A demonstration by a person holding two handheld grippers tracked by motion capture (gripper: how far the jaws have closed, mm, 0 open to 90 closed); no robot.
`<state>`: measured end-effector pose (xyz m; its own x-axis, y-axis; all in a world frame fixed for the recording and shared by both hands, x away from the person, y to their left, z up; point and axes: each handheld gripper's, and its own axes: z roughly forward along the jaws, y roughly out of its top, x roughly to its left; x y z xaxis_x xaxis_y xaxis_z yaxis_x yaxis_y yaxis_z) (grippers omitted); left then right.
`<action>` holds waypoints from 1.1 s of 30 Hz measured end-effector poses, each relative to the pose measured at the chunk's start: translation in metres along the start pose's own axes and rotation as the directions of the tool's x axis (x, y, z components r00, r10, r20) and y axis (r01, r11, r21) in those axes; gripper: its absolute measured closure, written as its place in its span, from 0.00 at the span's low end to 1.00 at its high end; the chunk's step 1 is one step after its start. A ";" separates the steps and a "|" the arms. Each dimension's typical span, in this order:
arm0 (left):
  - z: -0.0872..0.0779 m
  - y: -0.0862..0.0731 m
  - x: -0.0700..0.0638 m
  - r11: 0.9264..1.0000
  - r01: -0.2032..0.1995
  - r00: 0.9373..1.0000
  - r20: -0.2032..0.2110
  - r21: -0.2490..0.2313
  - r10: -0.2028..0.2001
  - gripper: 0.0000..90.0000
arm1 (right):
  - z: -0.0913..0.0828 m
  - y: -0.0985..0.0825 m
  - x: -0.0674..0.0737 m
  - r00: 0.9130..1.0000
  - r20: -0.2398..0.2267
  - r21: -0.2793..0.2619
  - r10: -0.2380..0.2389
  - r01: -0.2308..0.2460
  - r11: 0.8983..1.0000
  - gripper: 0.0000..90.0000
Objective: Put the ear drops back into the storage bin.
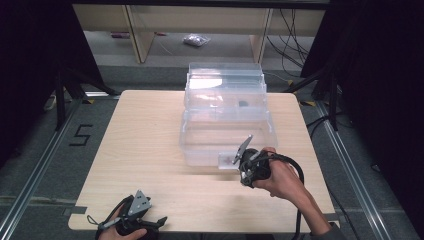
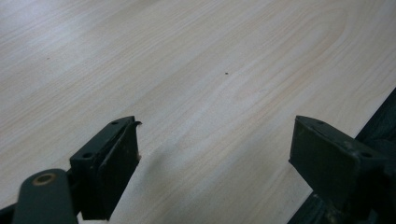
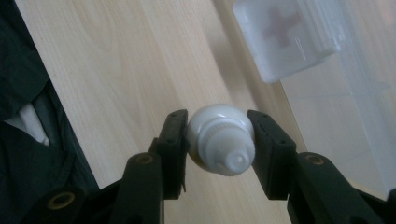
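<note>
The right gripper clamps a small white screw-capped plastic bottle at its ribbed neck, likely light, stiff and slippery, just before the clear tiered organizer box, while the left gripper rests wide open, near left.

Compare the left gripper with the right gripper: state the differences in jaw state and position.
The left gripper has its jaws spread wide with nothing between them; the right gripper is clamped on a small white bottle. The left gripper sits at the table's near edge; the right gripper is held by the clear plastic organizer. Both have black jaws and are hand-held.
</note>
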<state>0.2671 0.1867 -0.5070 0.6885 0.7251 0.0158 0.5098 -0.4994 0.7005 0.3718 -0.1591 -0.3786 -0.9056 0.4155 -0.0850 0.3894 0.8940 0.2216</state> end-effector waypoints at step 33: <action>0.000 0.000 0.000 1.000 0.003 1.000 0.001 0.000 -0.003 0.17 | -0.048 0.012 -0.049 0.998 -0.023 0.001 0.057 -0.057 0.998 0.67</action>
<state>0.2672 0.1868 -0.5072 0.6875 0.7260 0.0130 0.5119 -0.4973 0.7005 0.4123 -0.1766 -0.3249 -0.8854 0.4621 -0.0501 0.4407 0.8689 0.2252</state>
